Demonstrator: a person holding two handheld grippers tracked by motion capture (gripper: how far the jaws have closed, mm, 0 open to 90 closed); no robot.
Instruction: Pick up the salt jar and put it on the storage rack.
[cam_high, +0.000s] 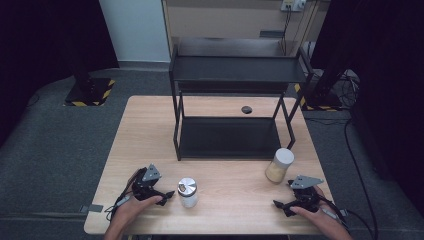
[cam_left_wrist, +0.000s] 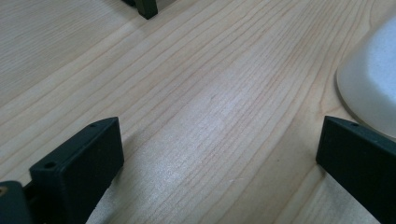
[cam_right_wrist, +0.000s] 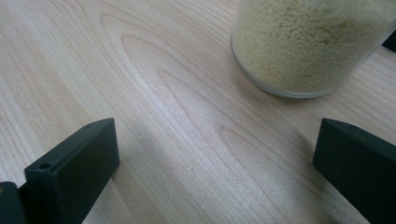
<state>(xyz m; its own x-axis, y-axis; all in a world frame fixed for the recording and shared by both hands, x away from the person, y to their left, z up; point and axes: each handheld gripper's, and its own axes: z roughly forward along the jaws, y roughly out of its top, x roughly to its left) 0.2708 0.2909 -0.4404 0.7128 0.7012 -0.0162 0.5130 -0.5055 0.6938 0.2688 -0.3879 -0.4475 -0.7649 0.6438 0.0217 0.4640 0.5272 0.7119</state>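
Observation:
A glass jar of pale yellow grains (cam_high: 279, 166) with a white lid stands on the wooden table (cam_high: 230, 210), just in front of the black rack's right leg. Left of the middle stands a smaller white-filled jar (cam_high: 188, 192) with a silver lid. My left gripper (cam_high: 154, 187) rests on the table just left of that jar, open, its jaws wide apart over bare wood (cam_left_wrist: 219, 140); the jar's base (cam_left_wrist: 371, 79) shows past the right jaw. My right gripper (cam_high: 292, 198) lies below the grain jar, open (cam_right_wrist: 215, 140), with the grain jar (cam_right_wrist: 303, 46) ahead and apart from it.
A black two-shelf rack (cam_high: 235, 70) takes up the far half of the table; one of its legs (cam_left_wrist: 147, 8) stands ahead of the left gripper. A small black round thing (cam_high: 246, 109) lies behind the lower shelf. Dark floor and cables surround the table.

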